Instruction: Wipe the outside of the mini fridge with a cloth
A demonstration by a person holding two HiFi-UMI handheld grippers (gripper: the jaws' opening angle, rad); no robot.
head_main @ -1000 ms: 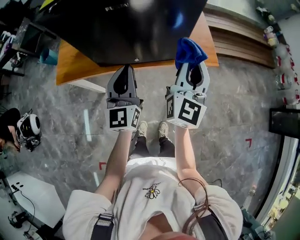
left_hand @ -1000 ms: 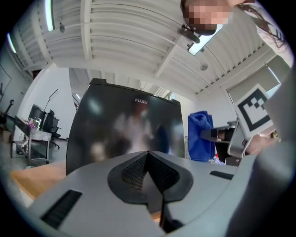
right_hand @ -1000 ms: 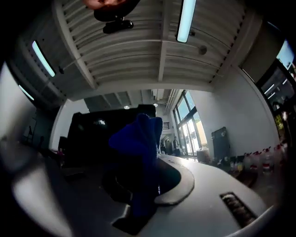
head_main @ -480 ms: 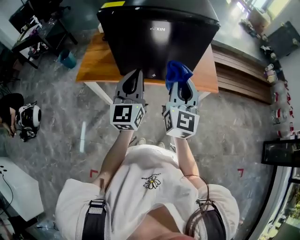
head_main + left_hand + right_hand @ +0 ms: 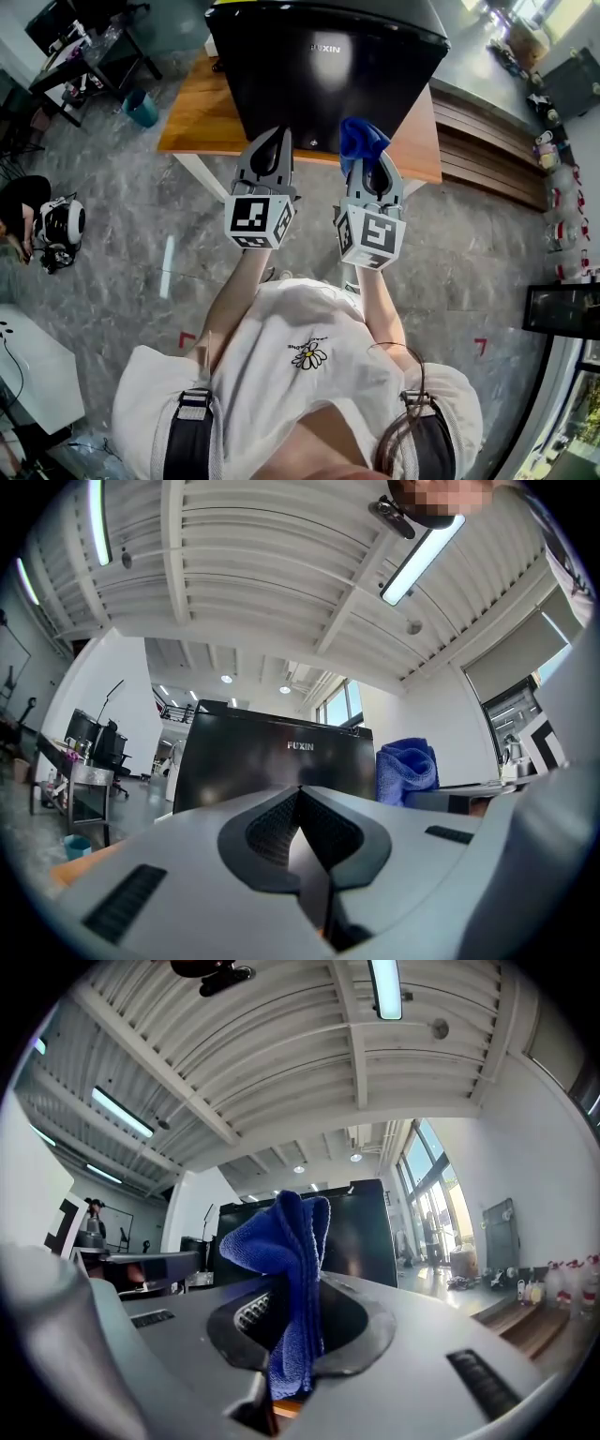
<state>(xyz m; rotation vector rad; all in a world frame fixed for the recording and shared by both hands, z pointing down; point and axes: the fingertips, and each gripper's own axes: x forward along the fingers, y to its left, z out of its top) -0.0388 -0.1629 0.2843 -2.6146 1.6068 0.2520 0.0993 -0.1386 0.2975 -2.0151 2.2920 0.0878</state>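
A black mini fridge [image 5: 328, 66] stands on a wooden table [image 5: 202, 122] in front of me; its glossy front with a white logo fills the middle of the left gripper view [image 5: 272, 761]. My right gripper [image 5: 364, 157] is shut on a blue cloth [image 5: 361, 139], which bunches up above the jaws [image 5: 286, 1241] just short of the fridge's lower front. My left gripper [image 5: 278, 141] is shut with nothing in it, side by side with the right one, its tips near the fridge's bottom edge. The fridge also shows behind the cloth in the right gripper view [image 5: 361, 1232].
The table's white leg [image 5: 202, 173] stands below left of the grippers on a grey marble floor [image 5: 122, 272]. Wooden steps [image 5: 497, 159] run along the right. A teal bin [image 5: 142, 108] and a desk [image 5: 70, 56] stand at far left.
The view has tilted up, so the whole fridge front now shows. Both grippers have moved closer to the fridge, keeping their hold and spacing.
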